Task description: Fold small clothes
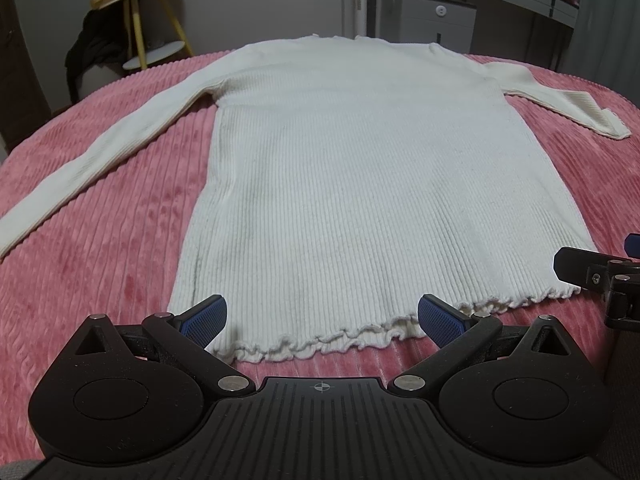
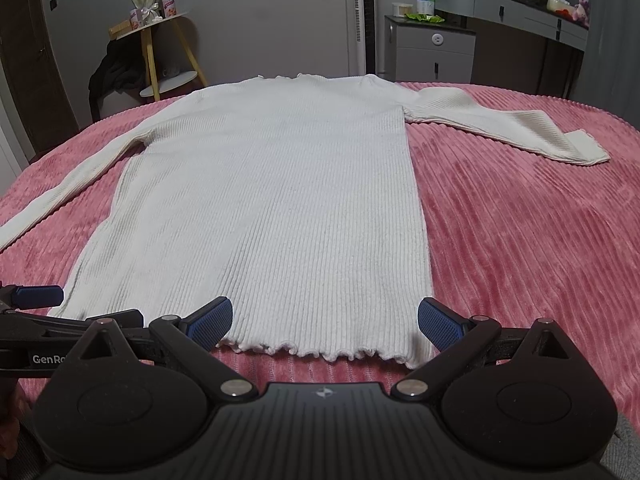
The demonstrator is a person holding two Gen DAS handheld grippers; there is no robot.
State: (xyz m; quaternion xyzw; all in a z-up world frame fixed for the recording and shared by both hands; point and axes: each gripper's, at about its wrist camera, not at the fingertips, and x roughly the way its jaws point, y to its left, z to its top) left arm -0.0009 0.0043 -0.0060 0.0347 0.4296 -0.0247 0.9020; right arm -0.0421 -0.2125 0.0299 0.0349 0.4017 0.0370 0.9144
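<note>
A white ribbed sweater (image 1: 360,168) lies flat, sleeves spread, on a pink ribbed bedspread (image 1: 100,272). Left tongs (image 1: 322,318) and right tongs (image 2: 325,320) hover at its ruffled hem (image 2: 320,350), both spread wide, gripping nothing. A grey drawer cabinet (image 2: 434,50) stands beyond, drawers closed.

Both wrist cameras sit low at the near edge of the pink bedspread (image 1: 100,216), looking forward along wide-spread fingers. The left view hovers close over the white ribbed sweater (image 1: 360,184) hem's left half; the right view (image 2: 280,208) sits just beside it. Both share the whole sweater, the yellow-legged side table (image 2: 160,40) and the grey dresser (image 1: 432,20) behind.
</note>
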